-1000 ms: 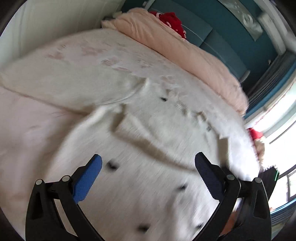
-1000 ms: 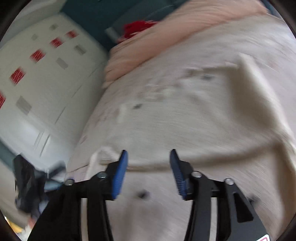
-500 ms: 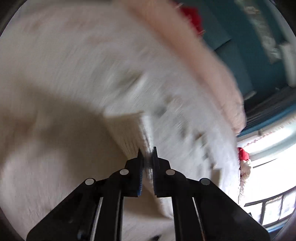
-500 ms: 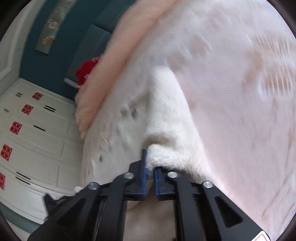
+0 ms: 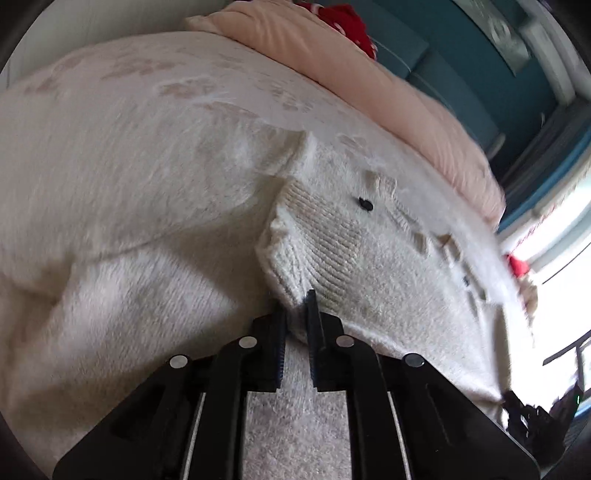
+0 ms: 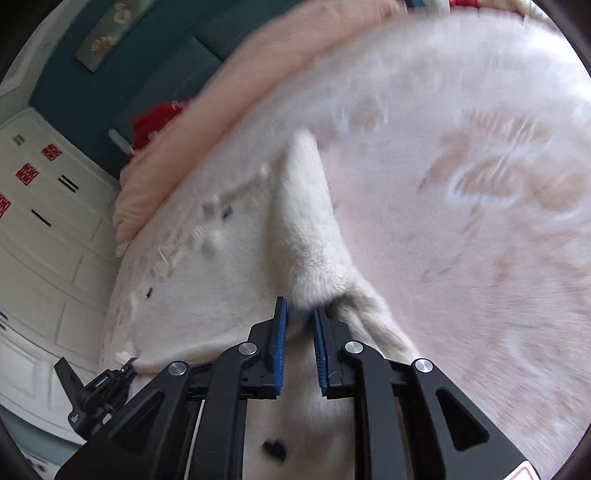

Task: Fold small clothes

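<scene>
Item: white fuzzy sweater, spread on a bed, gripped at two points.

Left wrist view: left tongs (image 5: pixel 296 317) narrow, jaws pinching a ribbed knit edge of the white sweater (image 5: pixel 317 229), which is folded back just beyond the tips; small dark spots on the sweater's far right part; sweater lies on a pale paw-print blanket (image 5: pixel 122 122); peach pillow (image 5: pixel 369 77) at far edge, red item (image 5: pixel 347 26) behind it.
Right wrist view: right tongs (image 6: pixel 300 334) narrow, jaws easing apart, a raised ridge of the sweater (image 6: pixel 306 229) between the blue pads (image 6: pixel 279 343); blanket (image 6: pixel 480 221) to the right; white cabinet (image 6: pixel 40 221) with red squares at left; a black device (image 6: pixel 92 391) near left, beside the bed.
</scene>
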